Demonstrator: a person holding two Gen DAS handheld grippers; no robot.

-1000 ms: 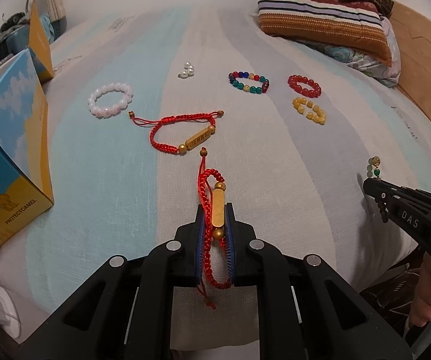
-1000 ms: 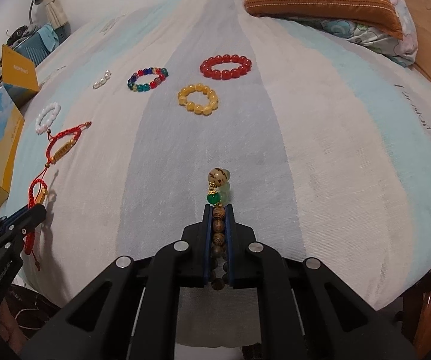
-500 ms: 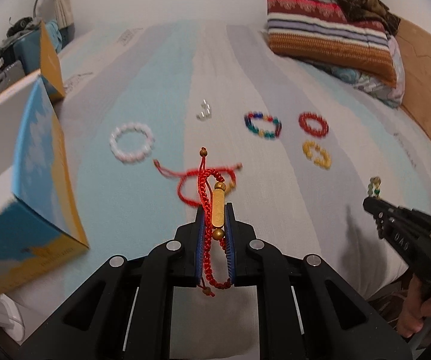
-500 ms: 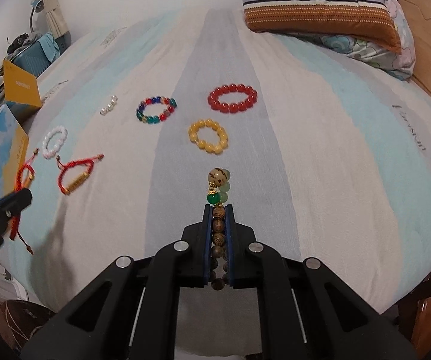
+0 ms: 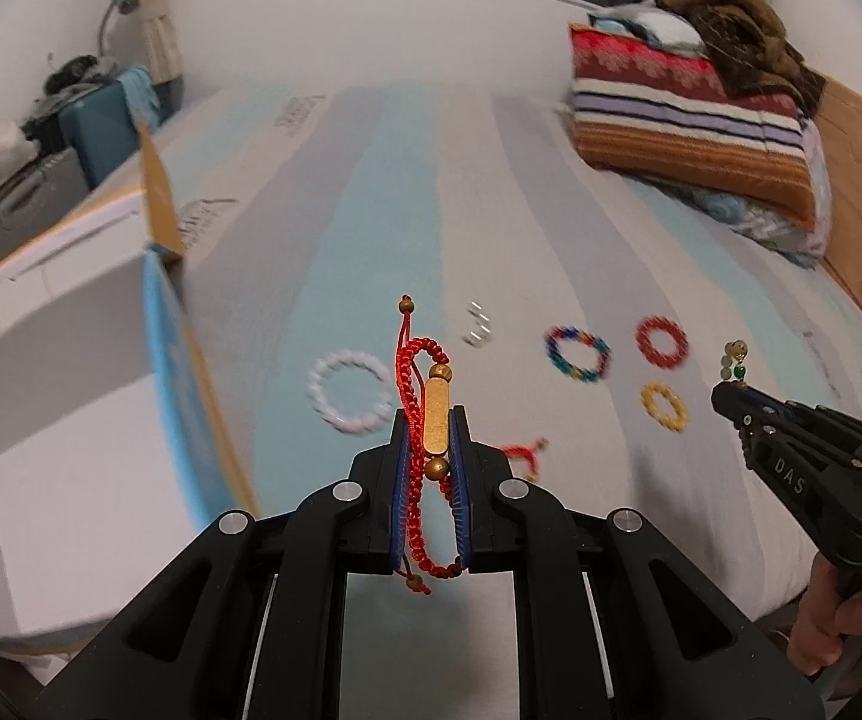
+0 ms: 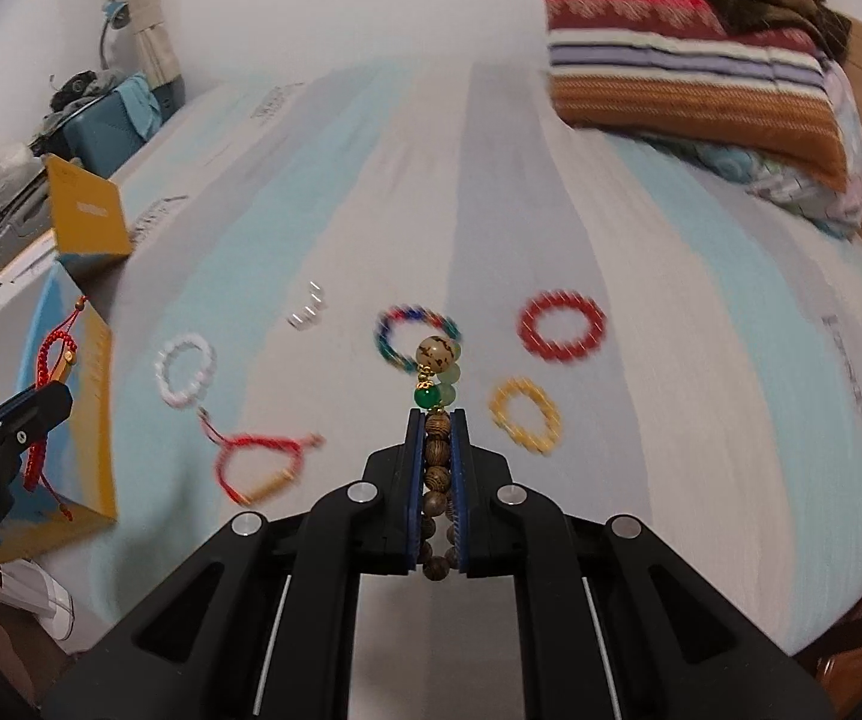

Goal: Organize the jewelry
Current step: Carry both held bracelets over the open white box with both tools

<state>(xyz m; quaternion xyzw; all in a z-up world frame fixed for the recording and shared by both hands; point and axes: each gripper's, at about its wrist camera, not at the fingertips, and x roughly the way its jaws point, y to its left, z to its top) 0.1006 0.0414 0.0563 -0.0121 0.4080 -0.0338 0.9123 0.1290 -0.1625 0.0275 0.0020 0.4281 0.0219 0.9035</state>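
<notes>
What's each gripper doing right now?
Left gripper: shut on the red cord bracelet.
Right gripper: shut on the wooden bead bracelet.

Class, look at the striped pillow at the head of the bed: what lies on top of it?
On the striped pillow sit a brown furry throw and pale folded cloth. Anything beneath them is hidden.

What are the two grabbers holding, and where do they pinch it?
The left gripper pinches a red cord bracelet at its gold bar. The right gripper pinches a wooden bead bracelet along its brown beads.
</notes>
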